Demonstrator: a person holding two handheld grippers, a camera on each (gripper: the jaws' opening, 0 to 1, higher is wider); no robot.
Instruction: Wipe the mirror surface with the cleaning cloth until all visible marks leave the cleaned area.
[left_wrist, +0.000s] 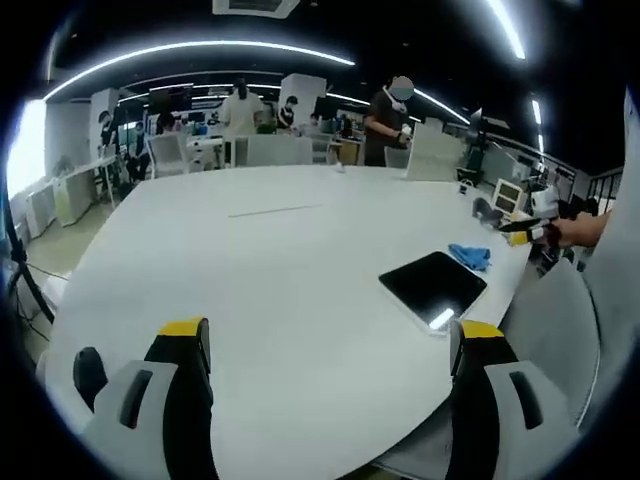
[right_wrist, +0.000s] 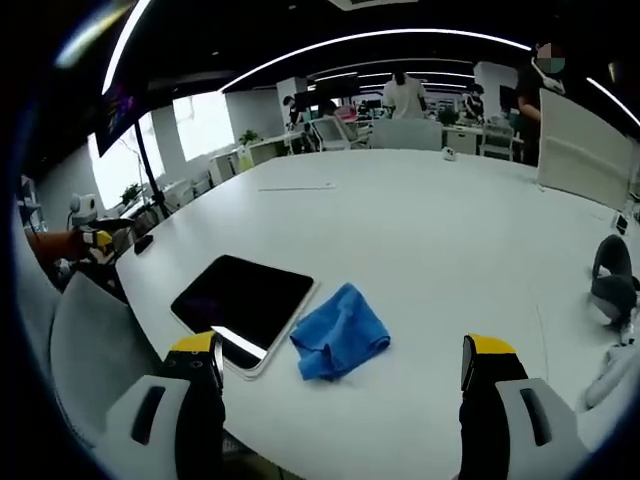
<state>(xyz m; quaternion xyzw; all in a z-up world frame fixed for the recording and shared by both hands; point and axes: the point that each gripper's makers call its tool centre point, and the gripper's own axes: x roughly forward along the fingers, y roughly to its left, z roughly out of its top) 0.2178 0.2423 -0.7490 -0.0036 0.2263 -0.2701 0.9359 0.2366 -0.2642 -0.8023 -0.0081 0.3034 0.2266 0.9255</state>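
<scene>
1. Right gripper (right_wrist: 340, 375), seen in the right gripper view: jaws stand wide apart with nothing between them; it hovers above the near edge of the white table (right_wrist: 450, 250), levelled forward and unengaged.
2. Just ahead of it, between the jaw lines and nearer the left jaw, lies the crumpled blue cleaning cloth (right_wrist: 340, 343); the dark mirror (right_wrist: 243, 298) lies flat just left of the cloth, its corner beside the left jaw tip, the two touching or nearly so.
3. Left gripper (left_wrist: 330, 355), seen in the left gripper view: jaws likewise apart and empty, held over bare table; the mirror (left_wrist: 433, 285) sits ahead and right of it, the cloth (left_wrist: 470, 256) just beyond the mirror.
4. Step in hand, as judged: approach, before any wiping; the cloth is not yet grasped.
5. Next move, as judged: lower the right gripper onto the cloth, close on a raised fold, then carry it left onto the mirror.
6. Farther off: chairs and people around distant desks.
</scene>
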